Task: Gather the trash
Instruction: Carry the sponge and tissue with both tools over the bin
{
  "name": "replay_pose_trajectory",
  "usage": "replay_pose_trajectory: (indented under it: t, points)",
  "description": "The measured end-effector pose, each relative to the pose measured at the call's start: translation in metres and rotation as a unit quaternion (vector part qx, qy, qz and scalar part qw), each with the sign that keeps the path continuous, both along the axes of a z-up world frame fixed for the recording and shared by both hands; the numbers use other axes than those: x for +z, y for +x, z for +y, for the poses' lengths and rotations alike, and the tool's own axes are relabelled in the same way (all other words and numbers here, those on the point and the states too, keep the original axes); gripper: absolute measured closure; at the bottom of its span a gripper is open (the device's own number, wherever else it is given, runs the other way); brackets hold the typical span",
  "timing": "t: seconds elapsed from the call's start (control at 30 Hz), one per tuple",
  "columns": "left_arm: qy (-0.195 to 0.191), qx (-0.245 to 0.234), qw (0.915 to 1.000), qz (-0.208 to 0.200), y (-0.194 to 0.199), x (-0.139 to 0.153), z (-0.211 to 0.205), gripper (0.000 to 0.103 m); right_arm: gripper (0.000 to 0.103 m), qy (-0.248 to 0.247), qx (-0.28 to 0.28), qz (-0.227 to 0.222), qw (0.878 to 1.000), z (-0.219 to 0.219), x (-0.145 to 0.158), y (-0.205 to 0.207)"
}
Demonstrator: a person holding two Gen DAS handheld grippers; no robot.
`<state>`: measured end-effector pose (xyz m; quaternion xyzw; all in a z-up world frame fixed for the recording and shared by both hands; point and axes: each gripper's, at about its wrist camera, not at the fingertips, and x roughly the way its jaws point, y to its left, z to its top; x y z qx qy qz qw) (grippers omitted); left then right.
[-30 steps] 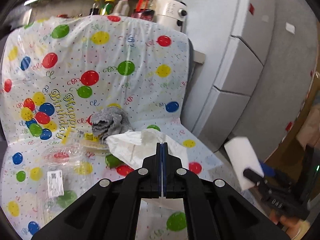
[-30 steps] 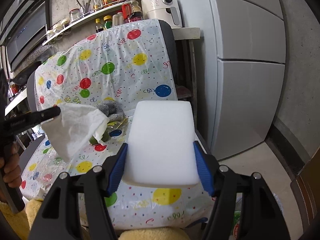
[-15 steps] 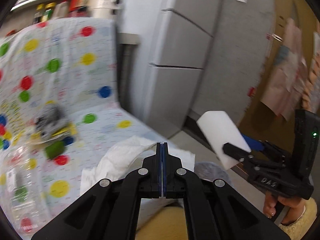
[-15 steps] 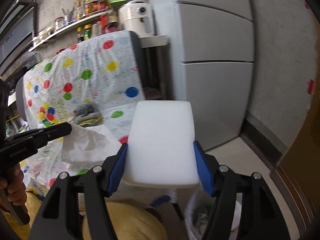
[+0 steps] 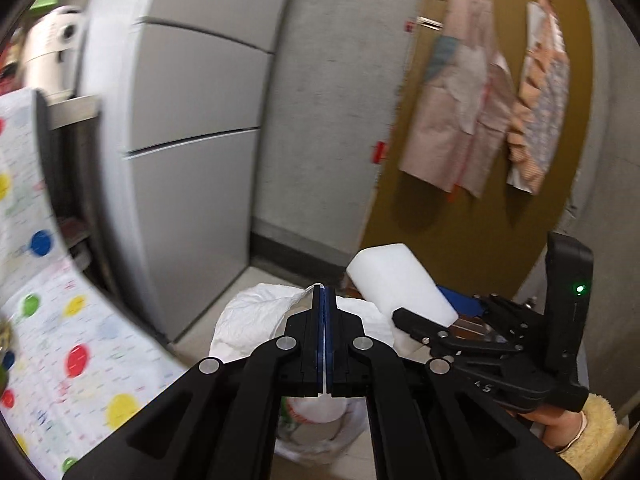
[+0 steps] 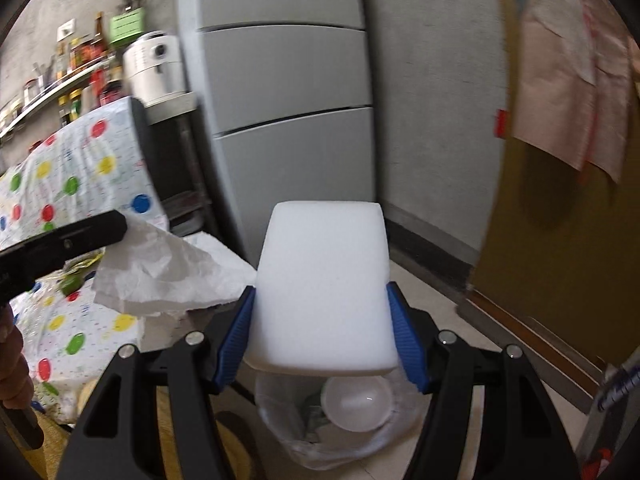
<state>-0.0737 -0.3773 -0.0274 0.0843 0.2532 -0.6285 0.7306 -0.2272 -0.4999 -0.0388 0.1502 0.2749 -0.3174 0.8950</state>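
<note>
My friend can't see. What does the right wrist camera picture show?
The right claw holds a white foam block above a lined trash bin on the floor. Beside it, the left claw grips a crumpled tissue.

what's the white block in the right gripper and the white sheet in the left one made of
White block: probably foam, like a melamine sponge; matte, fine-grained, rounded corners. White sheet: probably thin paper, like a tissue or napkin; matte, crumpled, hanging limp.

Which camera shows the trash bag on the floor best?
The right wrist view: the clear plastic trash bag sits open below the white foam block, with a white bowl visible inside. In the left wrist view the left gripper's black fingers cover most of the bag.
</note>
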Motion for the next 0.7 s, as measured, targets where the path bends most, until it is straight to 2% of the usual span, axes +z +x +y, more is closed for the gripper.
replay_pose_trajectory:
  t: [0.17, 0.3, 0.57, 0.7]
  points:
    - [-0.005, -0.033, 0.9994, 0.000, -0.019, -0.003, -0.022, 0.103, 0.040, -0.004, -0.029, 0.000, 1.000, -0.015, -0.001, -0.026]
    - [0.013, -0.029, 0.9995, 0.008, -0.016, -0.025, -0.038, 0.103, 0.040, 0.002, -0.038, 0.005, 0.999, -0.023, -0.010, -0.032]
    - [0.077, -0.015, 0.9964, 0.032, -0.001, -0.088, -0.060, 0.103, 0.040, 0.052, -0.022, 0.045, 0.997, -0.029, -0.063, -0.019]
    - [0.097, -0.009, 0.9945, 0.038, 0.006, -0.106, -0.069, 0.103, 0.039, 0.078, -0.014, 0.066, 0.995, -0.032, -0.088, -0.009]
